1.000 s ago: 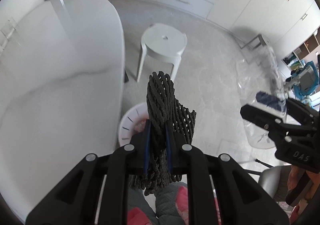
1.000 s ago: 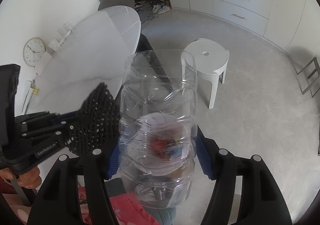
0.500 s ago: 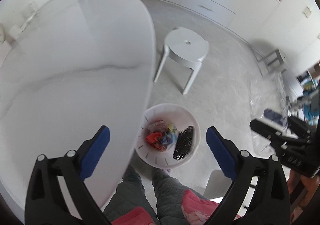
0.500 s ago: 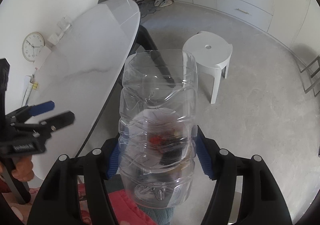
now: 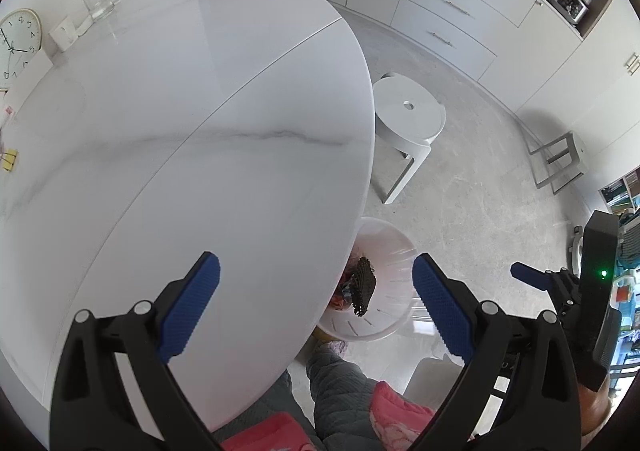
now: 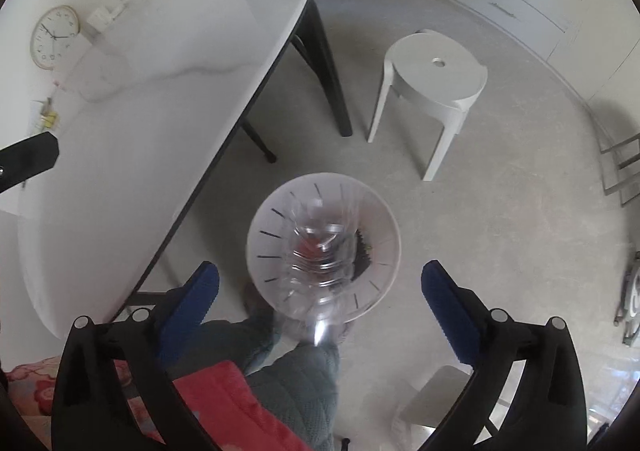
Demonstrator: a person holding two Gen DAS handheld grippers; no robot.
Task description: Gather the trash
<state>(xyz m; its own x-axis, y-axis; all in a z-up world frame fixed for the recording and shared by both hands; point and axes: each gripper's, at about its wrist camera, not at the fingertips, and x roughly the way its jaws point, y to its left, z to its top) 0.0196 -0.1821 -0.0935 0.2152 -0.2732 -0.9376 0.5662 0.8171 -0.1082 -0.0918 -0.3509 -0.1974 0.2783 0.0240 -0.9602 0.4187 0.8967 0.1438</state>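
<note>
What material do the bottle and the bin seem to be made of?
The bottle: clear thin plastic, glossy; the trash shows through its ribbed wall. The bin: likely white plastic, smooth and matte, with narrow slots in its wall.

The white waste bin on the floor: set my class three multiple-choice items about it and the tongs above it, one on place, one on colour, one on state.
1. Where does the white bin stand?
A. on the floor beside the table
B. on the stool
C. on the tabletop

2. What colour are the pads of the right tongs?
A. red
B. blue
C. yellow

3. What is the state of the clear plastic bottle?
A. clamped in the right tongs
B. lying on the table
C. loose, blurred, over the bin's mouth

Answers:
1 A: the bin sits on grey floor by the table's edge.
2 B: both pads show blue.
3 C: the jaws are opening and the pads stand well clear of the bottle.
</note>
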